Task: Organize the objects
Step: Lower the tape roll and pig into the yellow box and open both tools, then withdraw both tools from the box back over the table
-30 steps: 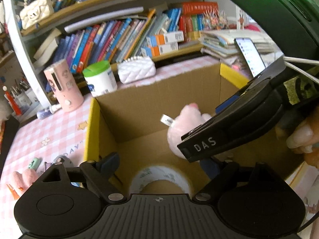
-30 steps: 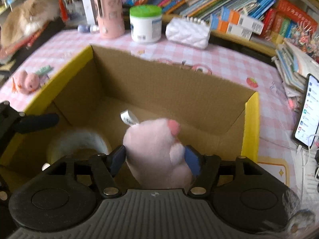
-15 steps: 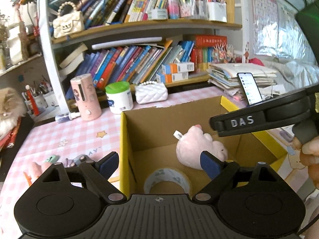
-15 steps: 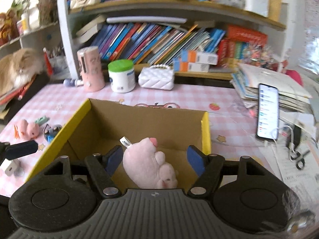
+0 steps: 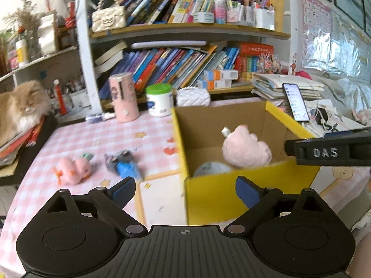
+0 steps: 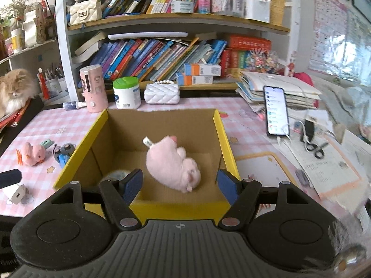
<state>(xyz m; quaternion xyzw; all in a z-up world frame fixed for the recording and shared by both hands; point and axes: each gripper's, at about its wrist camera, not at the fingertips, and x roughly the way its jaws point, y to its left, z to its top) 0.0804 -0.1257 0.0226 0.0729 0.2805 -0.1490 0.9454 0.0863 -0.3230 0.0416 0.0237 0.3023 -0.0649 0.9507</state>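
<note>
One open cardboard box with yellow outer walls (image 6: pixel 226 139), standing on the pink-checked tablecloth (image 6: pixel 58 125); contents, two items: one pale pink plush toy (image 6: pixel 172 162) lying on its side on the box floor, and one whitish roll, probably tape (image 5: pixel 212 169), in the near corner, only partly seen over the rim. Still out on the cloth to the left of the box, three items at least: one pink plush duck with orange feet (image 5: pixel 71 168), one small mint-green piece (image 6: pixel 45 143) just behind it, and one grey-and-blue soft toy (image 5: pixel 123 163), blurred, possibly more than one thing bunched together. Left gripper (image 5: pixel 184 191): jaws wide and opening, nothing between them, hanging over the cloth at the box's near-left corner. Right gripper (image 6: pixel 178 181): jaws moderately apart, empty, above the box's near wall with the plush toy lying free beyond them. Hazards: the loose toys are soft and small, so a pinch on a foot or tail may let one slip in transit; the box is light and could slide if a gripper clips its wall; one fluffy ginger cat (image 6: pixel 12 90) on the books at the far left could wander in. Background, not for sorting: one green-lidded white tub (image 6: pixel 126 92), one lit phone (image 6: pixel 277 111).
</note>
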